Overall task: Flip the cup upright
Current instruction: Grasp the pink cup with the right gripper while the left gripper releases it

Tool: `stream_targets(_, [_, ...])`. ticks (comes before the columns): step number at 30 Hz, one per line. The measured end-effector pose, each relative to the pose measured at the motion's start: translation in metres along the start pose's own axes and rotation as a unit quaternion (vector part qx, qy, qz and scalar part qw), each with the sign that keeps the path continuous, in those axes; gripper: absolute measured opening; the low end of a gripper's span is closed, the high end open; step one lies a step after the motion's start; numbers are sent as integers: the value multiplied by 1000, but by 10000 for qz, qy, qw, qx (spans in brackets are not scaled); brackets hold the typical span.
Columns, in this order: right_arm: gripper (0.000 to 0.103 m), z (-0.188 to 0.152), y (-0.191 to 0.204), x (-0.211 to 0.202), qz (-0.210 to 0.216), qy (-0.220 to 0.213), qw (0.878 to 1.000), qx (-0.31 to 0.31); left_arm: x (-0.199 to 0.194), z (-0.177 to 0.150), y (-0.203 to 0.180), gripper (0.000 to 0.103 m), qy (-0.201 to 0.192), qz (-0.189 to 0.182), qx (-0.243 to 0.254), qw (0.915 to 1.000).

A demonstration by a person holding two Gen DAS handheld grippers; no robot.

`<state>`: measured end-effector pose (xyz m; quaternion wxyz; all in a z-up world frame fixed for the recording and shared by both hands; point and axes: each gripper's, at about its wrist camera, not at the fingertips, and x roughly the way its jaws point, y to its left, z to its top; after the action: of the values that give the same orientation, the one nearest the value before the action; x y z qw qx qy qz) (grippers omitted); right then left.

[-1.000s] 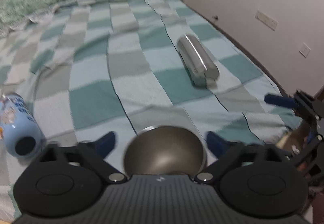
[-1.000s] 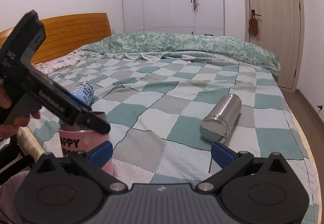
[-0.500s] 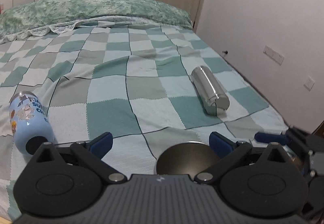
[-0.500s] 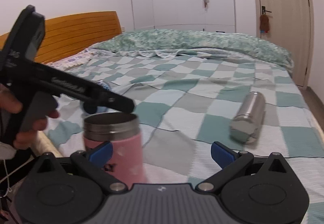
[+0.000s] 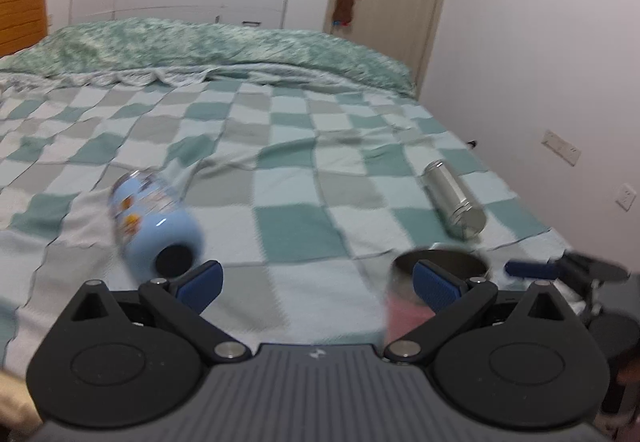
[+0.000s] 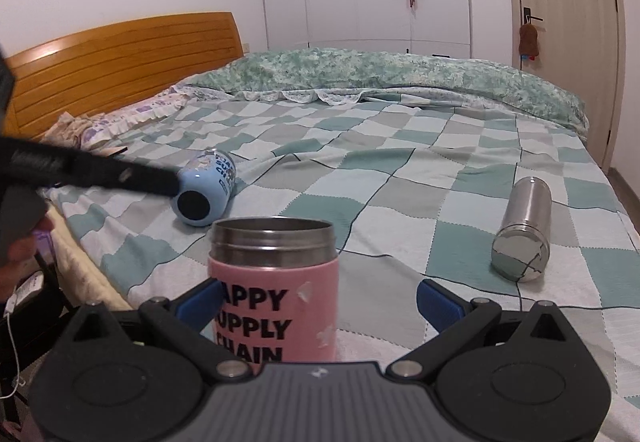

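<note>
A pink cup (image 6: 276,290) with a steel rim and black lettering stands upright, mouth up, on the near edge of the bed. It stands between my right gripper's (image 6: 318,302) open fingers, closer to the left one; I cannot tell if it touches. In the left wrist view the cup (image 5: 432,282) shows blurred behind the right finger. My left gripper (image 5: 316,280) is open and empty; its dark body (image 6: 88,170) reaches in from the left in the right wrist view.
A light blue printed cup (image 6: 204,194) lies on its side on the checked bedspread (image 6: 360,186), also in the left wrist view (image 5: 156,222). A steel bottle (image 6: 524,230) lies on its side at the right. A wooden headboard (image 6: 120,62) stands at the left; a wall and door at the right.
My left gripper has let go of the pink cup and swung away to the left and up. The cup now stands free on the bed between my right gripper's fingers.
</note>
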<state>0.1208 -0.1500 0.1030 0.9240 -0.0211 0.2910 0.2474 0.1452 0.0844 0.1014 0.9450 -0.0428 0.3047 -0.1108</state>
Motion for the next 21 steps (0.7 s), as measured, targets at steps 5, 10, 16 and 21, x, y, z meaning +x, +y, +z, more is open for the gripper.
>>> stream_targets(5, [103, 6, 9, 12, -77, 62, 9999, 33, -9, -21, 23, 103, 115, 174, -107, 9997])
stream_targets(10, [103, 11, 18, 24, -111, 165, 9997, 157, -12, -36, 36, 103, 186, 308, -95, 9993])
stream_targets(16, [103, 17, 32, 39, -240, 355, 9990, 140, -11, -44, 51, 103, 230, 257, -205, 9992])
stream_targets(21, [103, 23, 34, 57, -471, 536, 9971, 262, -7, -48, 58, 103, 241, 163, -270, 9992])
